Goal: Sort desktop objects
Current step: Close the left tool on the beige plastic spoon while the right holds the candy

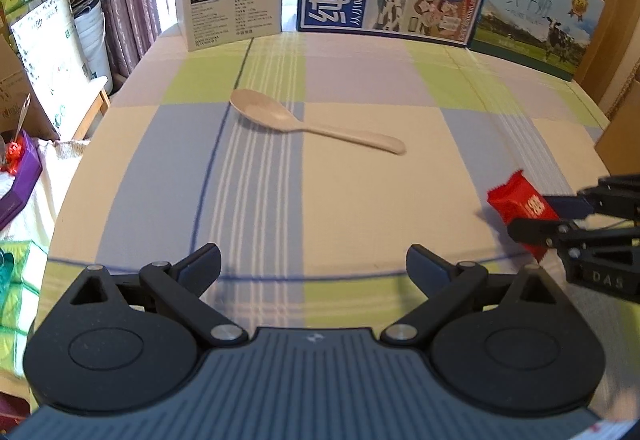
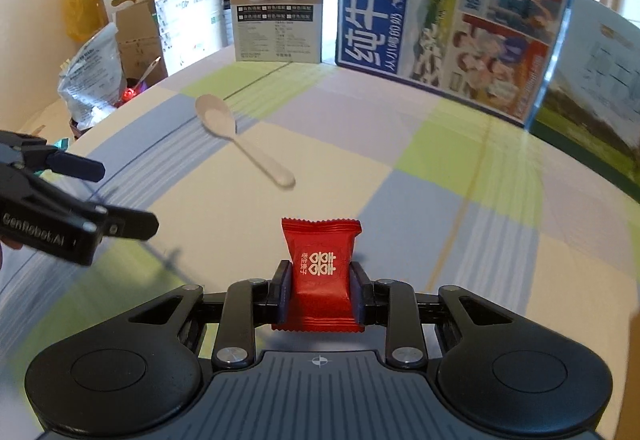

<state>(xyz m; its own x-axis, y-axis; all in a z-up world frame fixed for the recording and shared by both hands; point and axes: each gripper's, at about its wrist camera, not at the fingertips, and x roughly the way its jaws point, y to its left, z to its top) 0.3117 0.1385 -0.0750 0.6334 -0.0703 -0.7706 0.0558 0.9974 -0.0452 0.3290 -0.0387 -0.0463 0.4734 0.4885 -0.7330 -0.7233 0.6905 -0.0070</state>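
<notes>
- Candy packet [image 2: 320, 272], red with white characters, is pinched between the fingers [image 2: 282, 292] of the right gripper [image 2: 320, 294] and is held above the checked cloth of the desk [image 2: 440, 200].
- Only the lower half of the packet is clamped; being soft and crinkled, it could be squeezed out or let slip if the gripper were swung quickly.
- The left gripper [image 1: 314, 264] is seen with its fingers spread wide and nothing between them, hovering low over the desk, close beside the right one; a collision could be caused if both were moved inward.
- A pale spoon [image 1: 312, 120] lies loose farther back on the desk; it could be knocked by a low sweep.
- No sorting container can be made out, so the drop-off spot cannot be told.
</notes>
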